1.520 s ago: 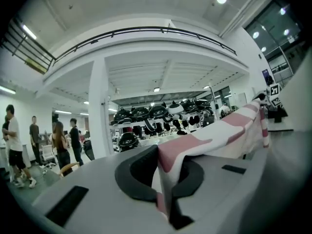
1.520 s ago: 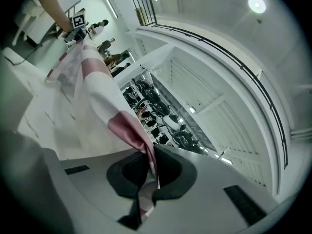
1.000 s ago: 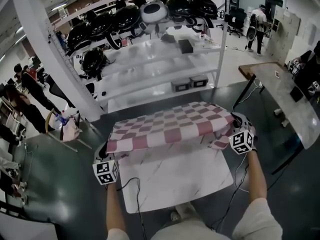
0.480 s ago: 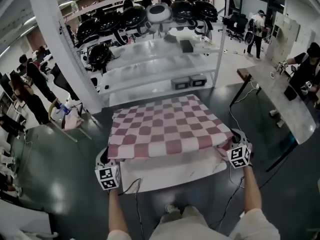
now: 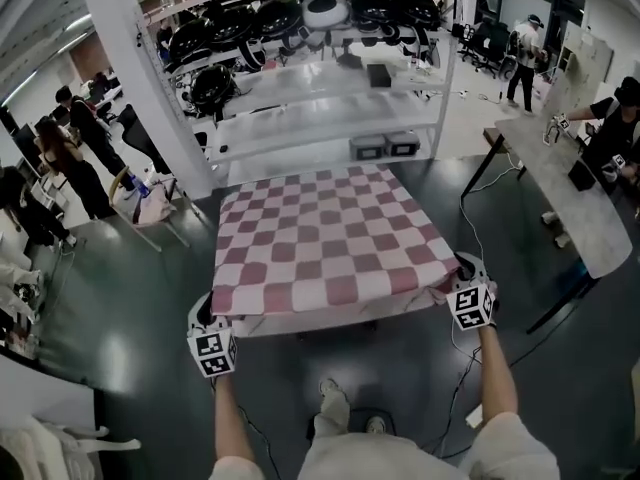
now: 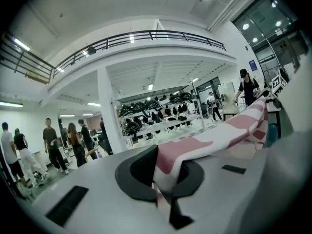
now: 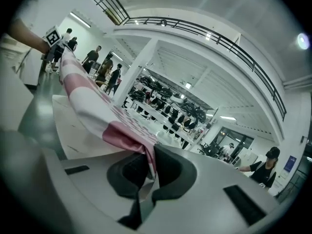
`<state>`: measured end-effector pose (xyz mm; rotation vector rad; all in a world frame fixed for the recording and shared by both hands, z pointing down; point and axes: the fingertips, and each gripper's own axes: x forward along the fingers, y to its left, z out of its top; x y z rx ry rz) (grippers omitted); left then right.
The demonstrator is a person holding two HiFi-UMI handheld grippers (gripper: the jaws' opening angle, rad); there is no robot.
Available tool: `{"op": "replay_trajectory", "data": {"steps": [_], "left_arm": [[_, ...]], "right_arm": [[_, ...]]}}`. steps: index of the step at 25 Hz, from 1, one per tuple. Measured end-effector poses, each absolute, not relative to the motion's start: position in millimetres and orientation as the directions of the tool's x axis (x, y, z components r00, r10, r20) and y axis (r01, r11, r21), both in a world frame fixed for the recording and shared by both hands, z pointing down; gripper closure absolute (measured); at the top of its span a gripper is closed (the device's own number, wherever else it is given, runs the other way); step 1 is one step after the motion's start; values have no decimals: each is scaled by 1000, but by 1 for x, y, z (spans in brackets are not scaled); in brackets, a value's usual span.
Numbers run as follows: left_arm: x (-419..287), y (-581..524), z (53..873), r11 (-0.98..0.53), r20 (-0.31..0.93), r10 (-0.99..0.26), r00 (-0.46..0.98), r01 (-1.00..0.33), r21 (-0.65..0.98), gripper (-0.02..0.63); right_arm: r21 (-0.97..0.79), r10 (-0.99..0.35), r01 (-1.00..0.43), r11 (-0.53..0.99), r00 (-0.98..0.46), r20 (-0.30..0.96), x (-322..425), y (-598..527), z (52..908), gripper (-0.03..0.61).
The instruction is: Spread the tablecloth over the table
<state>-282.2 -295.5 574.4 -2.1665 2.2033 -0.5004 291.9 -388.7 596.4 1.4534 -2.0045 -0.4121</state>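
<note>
The pink-and-white checked tablecloth lies stretched flat ahead of both grippers. It covers nearly all of the table, of which only a pale strip shows under the near hem, between the two. The left gripper is clenched on the near left corner, the right gripper on the near right corner. The pinched cloth hides the pad faces, and how the far hem hangs cannot be seen.

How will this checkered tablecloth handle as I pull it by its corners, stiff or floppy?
Probably floppy: the tablecloth bunches into folds where the left gripper and right gripper pinch it. Likely light, since two corner pinches carry its near edge. Its far part lies flat and smooth, so it should drape once released.
</note>
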Motion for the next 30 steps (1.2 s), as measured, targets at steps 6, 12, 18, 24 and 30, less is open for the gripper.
{"op": "replay_trajectory", "data": {"steps": [6, 12, 18, 24, 30], "left_arm": [[-261, -235, 591, 2, 265, -962, -69, -970, -243, 588], [-249, -186, 625, 15, 308, -948, -84, -975, -220, 588], [-246, -164, 657, -8, 365, -929, -62, -982, -189, 588], [-222, -149, 716, -143, 524, -852, 5, -964, -223, 425], [-226, -102, 771, -227, 655, -755, 29, -949, -219, 243]], "right_arm": [[550, -915, -743, 383, -223, 336, 307, -339, 615, 561], [530, -892, -734, 425, -240, 383, 317, -294, 655, 560], [470, -867, -761, 447, -240, 437, 312, -270, 683, 555], [345, -772, -769, 538, -285, 568, 297, -257, 736, 315], [330, -677, -722, 607, -254, 691, 298, -211, 787, 249]]}}
